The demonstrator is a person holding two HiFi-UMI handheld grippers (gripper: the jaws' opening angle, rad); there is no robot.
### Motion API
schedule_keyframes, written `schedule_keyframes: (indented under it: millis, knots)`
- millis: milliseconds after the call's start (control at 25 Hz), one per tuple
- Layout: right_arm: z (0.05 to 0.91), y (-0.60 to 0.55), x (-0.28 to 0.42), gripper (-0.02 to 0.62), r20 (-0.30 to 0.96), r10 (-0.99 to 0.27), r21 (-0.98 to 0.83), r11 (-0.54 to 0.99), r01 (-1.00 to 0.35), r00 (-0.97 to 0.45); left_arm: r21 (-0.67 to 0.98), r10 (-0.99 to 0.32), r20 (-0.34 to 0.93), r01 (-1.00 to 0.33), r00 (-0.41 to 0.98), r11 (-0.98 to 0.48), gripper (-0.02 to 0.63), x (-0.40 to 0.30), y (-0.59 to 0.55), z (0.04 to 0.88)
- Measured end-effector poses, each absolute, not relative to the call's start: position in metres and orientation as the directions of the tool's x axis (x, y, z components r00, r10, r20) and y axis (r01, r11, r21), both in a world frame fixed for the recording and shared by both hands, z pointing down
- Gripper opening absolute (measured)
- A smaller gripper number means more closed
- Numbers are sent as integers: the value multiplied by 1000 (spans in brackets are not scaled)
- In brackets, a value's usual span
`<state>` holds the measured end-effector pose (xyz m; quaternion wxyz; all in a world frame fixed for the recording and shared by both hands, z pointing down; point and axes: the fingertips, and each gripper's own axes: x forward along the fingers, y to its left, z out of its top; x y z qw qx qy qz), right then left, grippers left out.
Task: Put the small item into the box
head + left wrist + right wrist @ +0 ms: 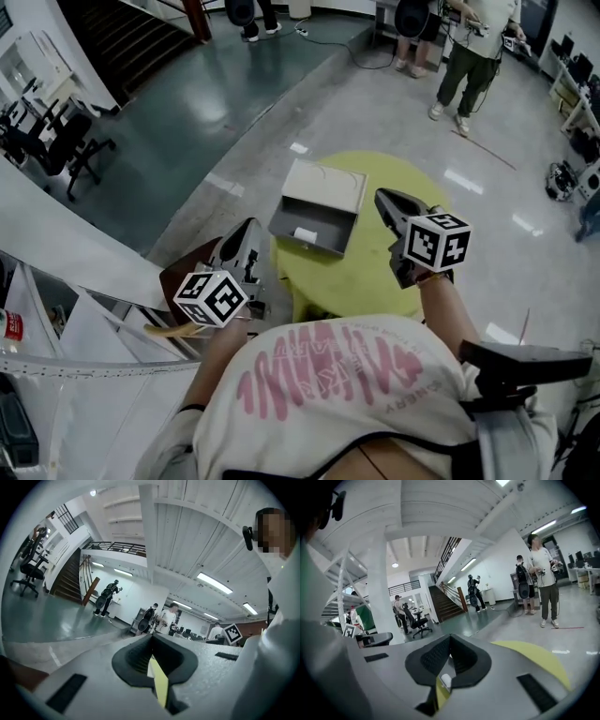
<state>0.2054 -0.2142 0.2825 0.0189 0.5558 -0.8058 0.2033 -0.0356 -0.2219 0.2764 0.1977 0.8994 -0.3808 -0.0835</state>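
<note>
An open grey box (335,242) with its lid (323,187) folded back sits on the round yellow-green table (375,274). A small white item (305,233) lies inside it. My left gripper (246,251) hovers at the table's left edge, just left of the box, jaws together (151,641). My right gripper (392,208) is raised to the right of the box with its jaws closed (450,641). A small white blob (446,680) shows in the slit under its pads; I cannot tell whether it is held.
A brown surface (183,274) lies under my left gripper. White railings and shelving (66,309) run along the left. Office chairs (58,141) stand far left. People (472,52) stand on the floor beyond the table.
</note>
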Motion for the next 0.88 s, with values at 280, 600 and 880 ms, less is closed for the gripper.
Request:
schedule_keyframes:
  millis: [280, 600, 880]
  knots:
    - [269, -171, 248, 6, 190, -935, -308, 235, -922, -301, 384, -698, 28, -652, 716, -653, 8, 2, -192, 279]
    - [285, -137, 263, 6, 236, -931, -292, 206, -934, -279, 397, -703, 34, -655, 710, -643, 8, 11, -161, 283]
    - [288, -110, 266, 6, 244, -928, -291, 208, -934, -283, 392, -722, 39, -675, 691, -625, 8, 7, -135, 284]
